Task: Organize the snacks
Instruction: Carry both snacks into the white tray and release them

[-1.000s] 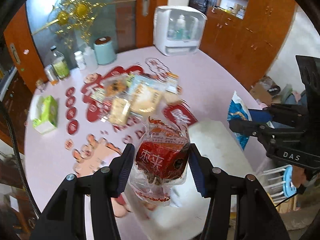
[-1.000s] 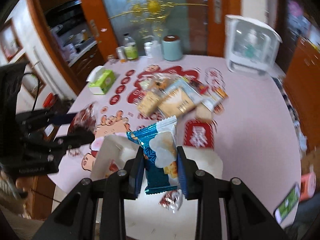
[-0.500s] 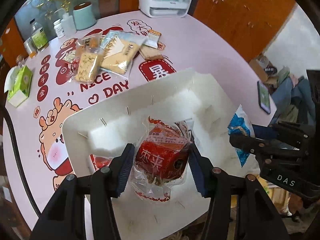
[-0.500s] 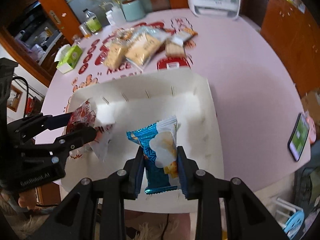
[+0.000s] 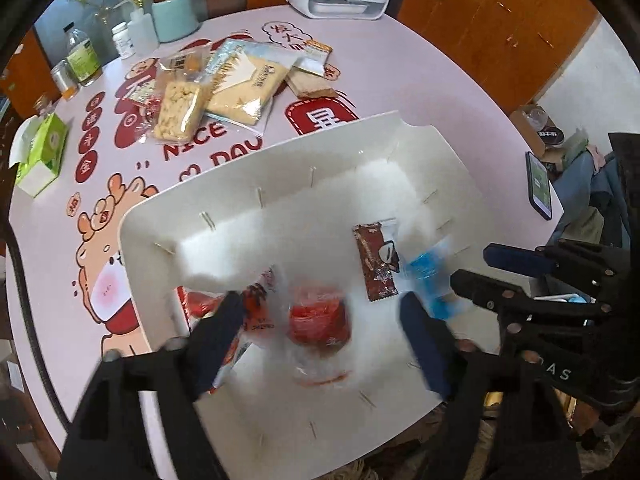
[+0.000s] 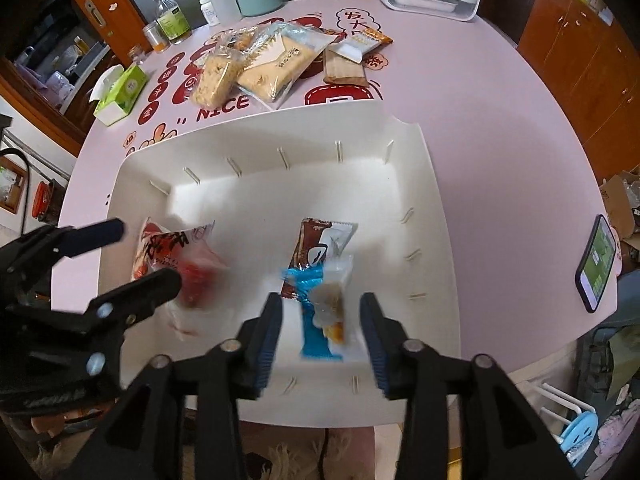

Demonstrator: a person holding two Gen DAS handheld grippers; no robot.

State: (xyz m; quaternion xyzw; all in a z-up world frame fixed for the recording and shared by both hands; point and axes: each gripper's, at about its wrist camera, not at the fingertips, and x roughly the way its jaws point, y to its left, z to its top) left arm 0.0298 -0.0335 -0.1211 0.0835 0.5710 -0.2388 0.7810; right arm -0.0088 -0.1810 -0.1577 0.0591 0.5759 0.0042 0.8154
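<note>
Over the white bin (image 6: 436, 208), both grippers are seen spread wide, nothing held. Left gripper (image 5: 322, 320) stands above the red pack (image 5: 318, 318), right gripper (image 6: 320, 326) above the blue pack (image 6: 322, 312). Both packs are judged light, crinkly, slippery; a mid-body pinch is advised.
</note>
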